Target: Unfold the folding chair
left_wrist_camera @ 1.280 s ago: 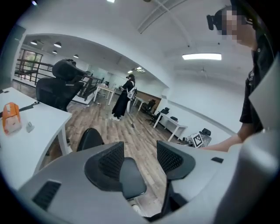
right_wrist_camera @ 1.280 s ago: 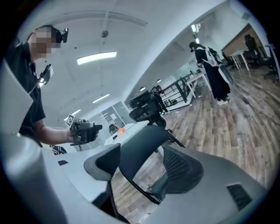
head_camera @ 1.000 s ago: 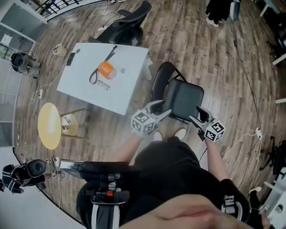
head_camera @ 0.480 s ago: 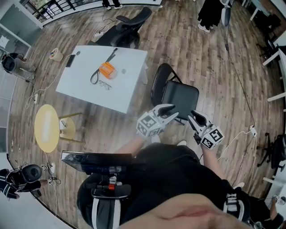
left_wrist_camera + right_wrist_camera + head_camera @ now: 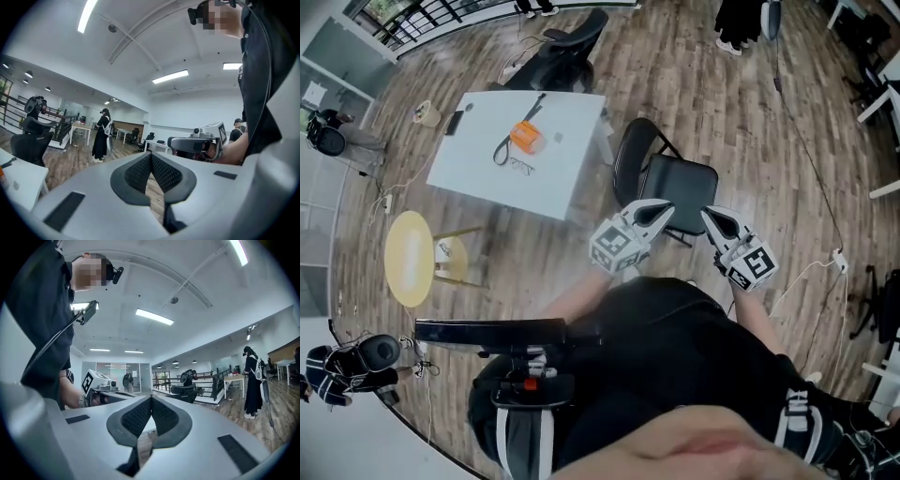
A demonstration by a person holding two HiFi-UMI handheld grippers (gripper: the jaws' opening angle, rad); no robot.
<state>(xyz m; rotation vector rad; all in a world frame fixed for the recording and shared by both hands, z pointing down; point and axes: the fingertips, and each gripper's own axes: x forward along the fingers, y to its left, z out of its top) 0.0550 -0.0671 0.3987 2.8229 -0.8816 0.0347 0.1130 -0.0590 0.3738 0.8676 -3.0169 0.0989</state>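
The black folding chair (image 5: 680, 192) stands opened out on the wooden floor, seat flat and backrest (image 5: 630, 161) up, just beyond both grippers. My left gripper (image 5: 662, 210) is held over the seat's near left edge, shut, with nothing between its pads (image 5: 151, 155). My right gripper (image 5: 712, 217) hangs over the near right edge, also shut and empty (image 5: 151, 400). Both point level and face each other: the right gripper (image 5: 201, 143) shows in the left gripper view, and the left gripper (image 5: 99, 383) in the right gripper view. Neither touches the chair.
A white table (image 5: 487, 178) with an orange object (image 5: 522, 138), a strap and glasses stands left of the chair. A yellow round stool (image 5: 408, 258) is further left, an office chair (image 5: 567, 47) behind the table. A cable (image 5: 811, 159) runs over the floor at right. A person (image 5: 100, 136) stands far off.
Both grippers rose away from the chair's seat edge and their jaws went from wide open to shut, holding nothing. The chair stayed standing open.
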